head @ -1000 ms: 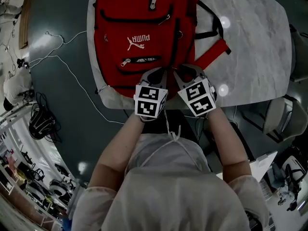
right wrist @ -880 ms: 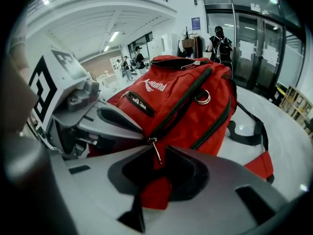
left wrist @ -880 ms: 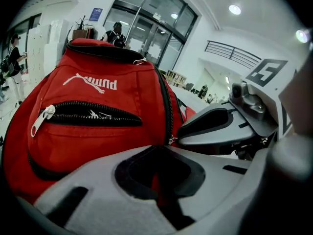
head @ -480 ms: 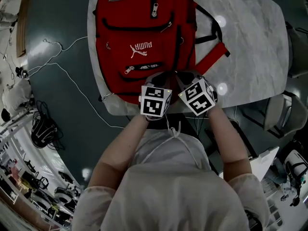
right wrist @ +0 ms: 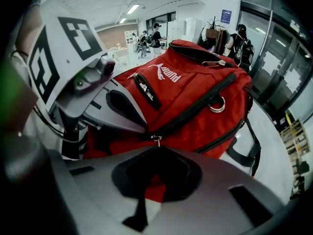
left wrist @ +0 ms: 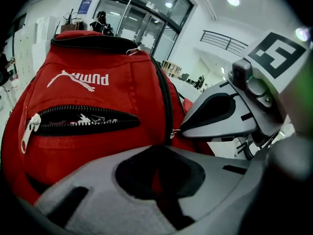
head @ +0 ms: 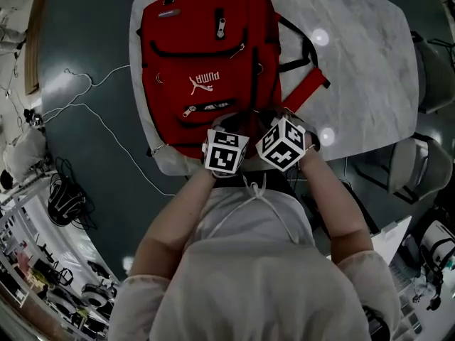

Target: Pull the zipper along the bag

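Note:
A red backpack [head: 206, 62] lies flat on the marble table [head: 362, 69], its bottom end nearest me. Both grippers meet at that near end. The left gripper [head: 233, 121] is shut, pinching red fabric [left wrist: 155, 175] beside the main zipper [left wrist: 168, 89]. My right gripper [head: 273, 116] is shut at the small metal zipper pull [right wrist: 156, 140], which sits right at its jaw tips; the left gripper view shows the same zipper pull [left wrist: 174, 131] at the right gripper's jaw tip. The front pocket zipper [left wrist: 83, 119] gapes partly, its white pull [left wrist: 29, 129] at the left.
Black and red shoulder straps [head: 307, 84] trail off the bag's right side across the table. A white cable [head: 106, 116] runs over the dark floor to the left. Chairs [head: 416, 165] stand to the right of the table.
The two grippers have drawn closer together at the bag's near end, and the right gripper's marker cube has turned. The bag lies as before.

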